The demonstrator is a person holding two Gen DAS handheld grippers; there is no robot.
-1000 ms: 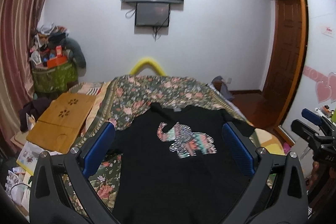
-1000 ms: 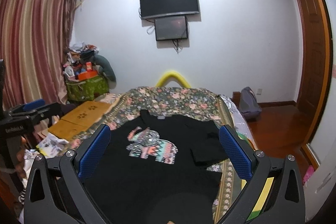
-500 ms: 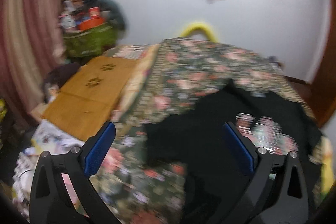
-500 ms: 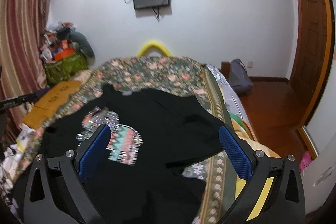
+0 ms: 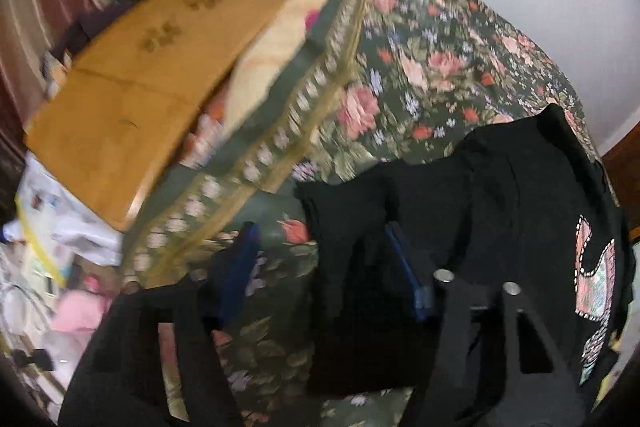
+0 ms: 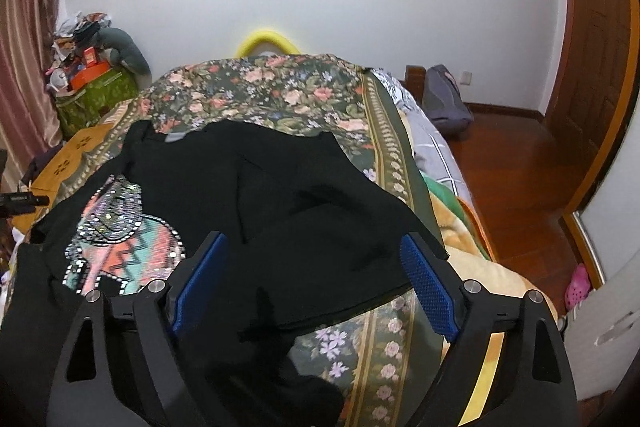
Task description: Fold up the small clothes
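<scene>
1. Shirt [image 6: 280, 187]: black, with a patterned elephant print [image 6: 120, 239], lying spread on the bed's flowered cover [image 6: 280, 95]. I use it as the landmark for everything below.
2. Left of the shirt, past the cover's edge, a wooden board [image 5: 132, 83] lies beside the bed. A green box [image 6: 96, 95] heaped with clutter stands beyond it.
3. Left claw [image 5: 320, 267] is down at the shirt's left sleeve [image 5: 352, 227]. Its jaws stand partly apart, one blue pad on the cover beside the sleeve and the other over the black cloth. The view is blurred, so whether it has pinched the cloth I cannot tell.
4. Right claw [image 6: 316, 283] hangs over the shirt's right side, above the right sleeve [image 6: 360, 227] and near the side edge. Its jaws are wide apart and hold nothing.
5. Right of the shirt, the cover's patterned border runs down the bed, with the wooden floor [image 6: 520, 167] beyond it.
6. Progress, as I judge it: folding has hardly begun. No finished fold shows, though the right side looks rumpled. Sleeves, sides and the final halving all seem left to do.
</scene>
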